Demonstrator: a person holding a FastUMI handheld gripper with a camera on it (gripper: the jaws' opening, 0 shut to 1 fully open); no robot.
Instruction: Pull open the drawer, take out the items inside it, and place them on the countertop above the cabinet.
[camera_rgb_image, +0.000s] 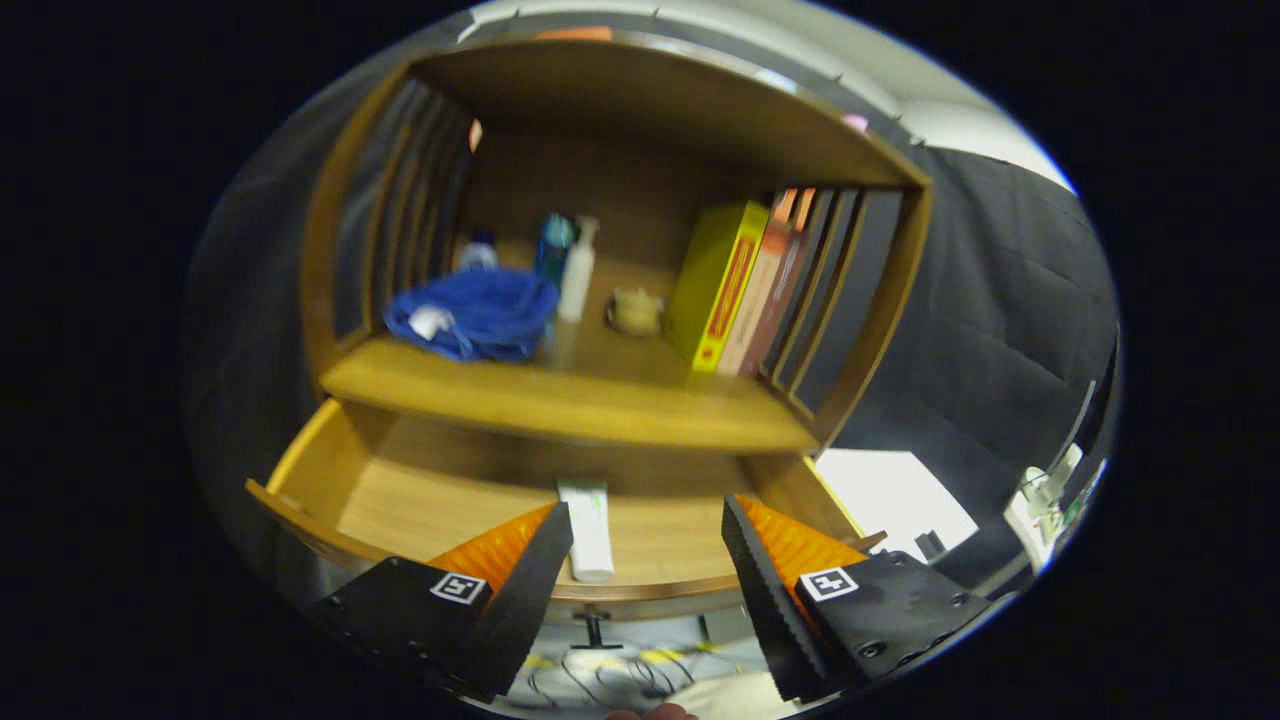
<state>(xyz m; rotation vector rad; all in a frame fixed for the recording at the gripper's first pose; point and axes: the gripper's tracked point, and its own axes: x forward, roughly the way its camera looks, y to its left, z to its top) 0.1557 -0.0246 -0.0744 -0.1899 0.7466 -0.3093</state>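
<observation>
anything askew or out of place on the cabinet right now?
Nothing spilled or damaged. A blue cloth lies crumpled on the countertop beside upright bottles. The drawer is open, a white tube lying flat inside, just ahead of the open tongs.

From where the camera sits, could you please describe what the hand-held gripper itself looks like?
The hand-held gripper has two wedge-shaped fingers: black ribbed pads face inward, with ridged orange backs. Each sits on a black mount with small screws and carries a square black-and-white marker tag.
</observation>
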